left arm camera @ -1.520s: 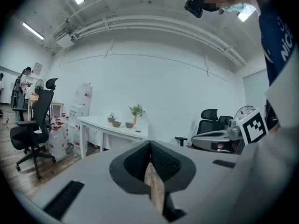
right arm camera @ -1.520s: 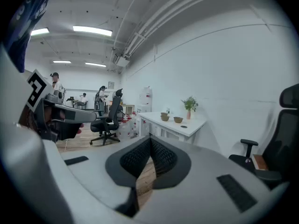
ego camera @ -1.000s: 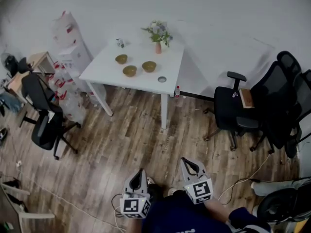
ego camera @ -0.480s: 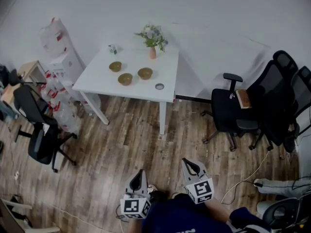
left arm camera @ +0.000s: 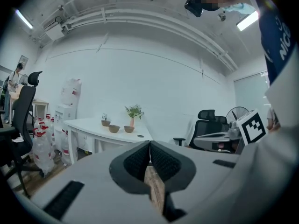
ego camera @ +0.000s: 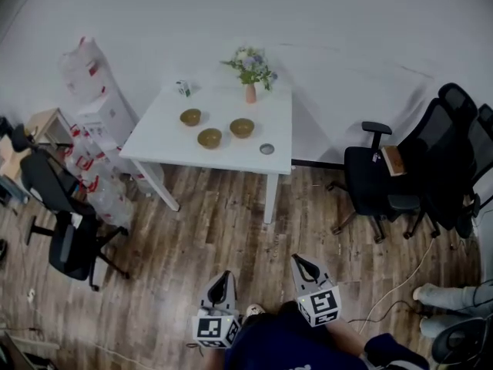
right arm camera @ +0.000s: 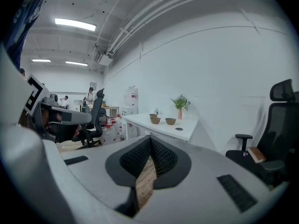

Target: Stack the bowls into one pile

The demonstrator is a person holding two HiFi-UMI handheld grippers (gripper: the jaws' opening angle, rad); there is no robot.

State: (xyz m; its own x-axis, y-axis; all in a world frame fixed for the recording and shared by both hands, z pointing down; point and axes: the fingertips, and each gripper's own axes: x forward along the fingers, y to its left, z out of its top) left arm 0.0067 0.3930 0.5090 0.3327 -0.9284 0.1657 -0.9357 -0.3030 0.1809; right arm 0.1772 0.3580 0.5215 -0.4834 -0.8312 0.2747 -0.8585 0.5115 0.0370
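Holding left tool, right tool both closed, empty | bowls on table, off edges | open floor between

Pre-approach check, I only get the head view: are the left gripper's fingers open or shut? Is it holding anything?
Observer: Left gripper is shut, fingers touching, nothing between them.
Operator: Right one?
Observer: Right gripper is shut too, and empty.
Operator: Anyone else around?
Observer: Yes. The right gripper view shows a person standing far off, past the black office chair.
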